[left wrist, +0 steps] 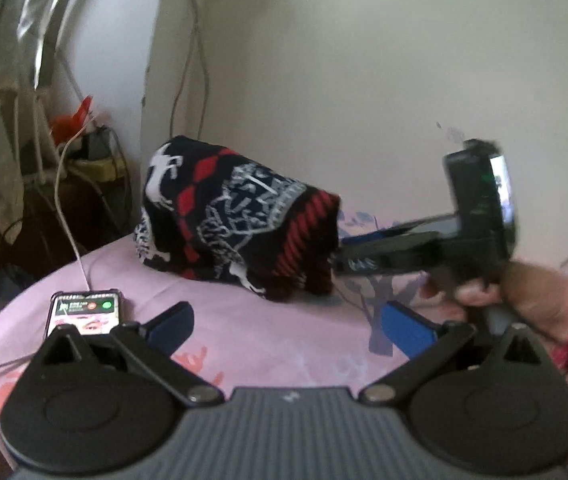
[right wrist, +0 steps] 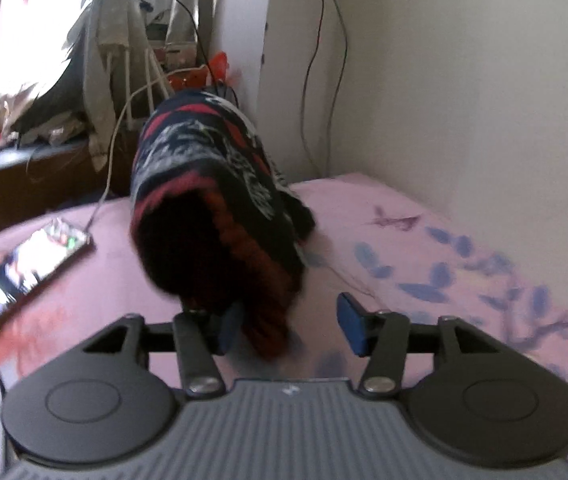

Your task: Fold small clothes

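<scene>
Your left gripper [left wrist: 284,326] hangs wide apart over the pink bedsheet [left wrist: 243,344], holding nothing. Beyond it the knitted reindeer sweater [left wrist: 235,220] lies bunched near the wall, its far side hidden. Your right gripper [right wrist: 290,330], blurred, looks spread around the sweater's red cuff [right wrist: 259,280]. A phone [left wrist: 83,312] lies left, partly cut off.
</scene>
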Demonstrator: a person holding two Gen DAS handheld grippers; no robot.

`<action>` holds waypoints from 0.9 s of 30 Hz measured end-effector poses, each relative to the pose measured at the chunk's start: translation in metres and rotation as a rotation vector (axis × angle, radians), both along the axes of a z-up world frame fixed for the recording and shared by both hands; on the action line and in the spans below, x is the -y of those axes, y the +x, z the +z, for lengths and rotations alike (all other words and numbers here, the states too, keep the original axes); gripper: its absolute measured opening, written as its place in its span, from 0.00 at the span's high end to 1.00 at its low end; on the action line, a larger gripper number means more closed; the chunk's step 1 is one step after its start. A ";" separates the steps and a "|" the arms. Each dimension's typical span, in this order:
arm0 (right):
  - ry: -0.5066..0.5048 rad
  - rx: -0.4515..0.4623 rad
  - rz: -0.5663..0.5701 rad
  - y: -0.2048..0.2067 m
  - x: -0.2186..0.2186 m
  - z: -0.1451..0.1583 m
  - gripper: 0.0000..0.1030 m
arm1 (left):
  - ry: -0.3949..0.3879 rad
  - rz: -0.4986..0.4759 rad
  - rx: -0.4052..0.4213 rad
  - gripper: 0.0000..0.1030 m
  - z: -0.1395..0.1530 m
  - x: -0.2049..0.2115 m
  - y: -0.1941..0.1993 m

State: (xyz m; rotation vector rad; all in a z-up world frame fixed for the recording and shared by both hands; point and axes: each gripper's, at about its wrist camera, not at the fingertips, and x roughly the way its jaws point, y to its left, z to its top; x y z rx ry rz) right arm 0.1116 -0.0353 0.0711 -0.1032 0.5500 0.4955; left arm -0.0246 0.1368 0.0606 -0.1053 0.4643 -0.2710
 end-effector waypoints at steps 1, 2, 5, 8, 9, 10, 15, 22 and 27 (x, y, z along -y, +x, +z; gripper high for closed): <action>0.053 0.030 -0.046 0.001 0.003 0.009 1.00 | -0.014 0.016 -0.008 0.00 0.001 -0.002 0.003; 0.097 0.088 -0.106 0.001 0.012 0.022 1.00 | -0.024 0.034 -0.011 0.01 0.002 -0.005 0.006; 0.285 0.222 -0.303 0.000 0.076 0.080 1.00 | -0.024 0.070 -0.019 0.05 0.001 -0.011 0.009; 0.320 0.453 -0.544 -0.035 0.153 0.140 1.00 | -0.037 0.054 -0.029 0.05 0.000 -0.009 0.019; 0.341 0.494 -0.595 -0.051 0.177 0.156 1.00 | -0.043 0.043 -0.031 0.05 0.001 -0.007 0.022; 0.353 0.523 -0.633 -0.068 0.199 0.170 1.00 | -0.048 0.027 -0.034 0.05 0.001 -0.002 0.025; 0.260 0.411 -0.624 -0.116 0.246 0.200 1.00 | 0.024 0.056 0.000 0.04 0.011 0.018 0.070; 0.348 -0.054 -0.347 -0.043 0.160 0.092 0.31 | 0.075 0.183 -0.084 0.10 0.054 -0.016 0.173; 0.608 -0.432 -0.288 0.042 0.093 -0.014 0.31 | 0.059 0.052 -0.202 0.62 0.046 -0.006 0.199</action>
